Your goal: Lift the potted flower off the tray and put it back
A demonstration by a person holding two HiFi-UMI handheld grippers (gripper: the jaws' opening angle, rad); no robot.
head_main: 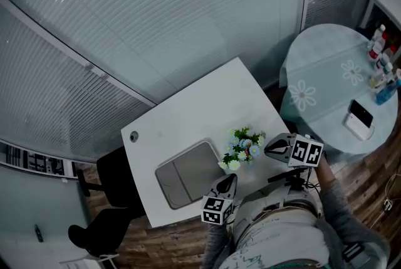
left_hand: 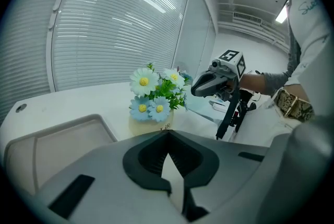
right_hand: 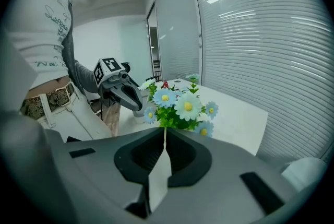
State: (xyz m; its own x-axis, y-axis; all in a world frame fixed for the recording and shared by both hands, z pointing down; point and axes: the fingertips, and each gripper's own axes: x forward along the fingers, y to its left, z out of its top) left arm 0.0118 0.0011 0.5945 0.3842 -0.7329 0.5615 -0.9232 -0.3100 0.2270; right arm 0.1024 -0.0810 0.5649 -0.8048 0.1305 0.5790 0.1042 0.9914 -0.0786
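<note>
Jaws: both pairs are closed tip to tip with nothing between them. My left gripper [left_hand: 167,137] and my right gripper [right_hand: 164,134] are both empty and hang short of the flower, one on each side of it.

Bench [head_main: 188,111]: white, and it carries everything the task needs.

Tray [head_main: 188,175]: grey, with a raised rim, and empty. It lies on the near part of the bench, on the left gripper's side.

Flower [head_main: 243,145]: it stands upright on the bare bench just beside the tray's right edge, not on the tray. I judge that the lift-off is done and the return is still to come.

Pot [left_hand: 151,125]: small and pale, and largely hidden under the daisies in both gripper views.

Procedure, as I judge it:
- I should open both pairs of jaws wide before closing in.
- I bring them in low from opposite sides, so the pads meet the pot wall and not the stems.
- I press evenly, so the pot neither tips nor turns.
- I raise it straight up, high enough for its base to clear the tray's rim.
- I carry it across level and lower it onto the flat middle of the tray.
- I let go only once it stands by itself.

Uneven pressure, or a base dragged over the rim, would most likely topple it.
</note>
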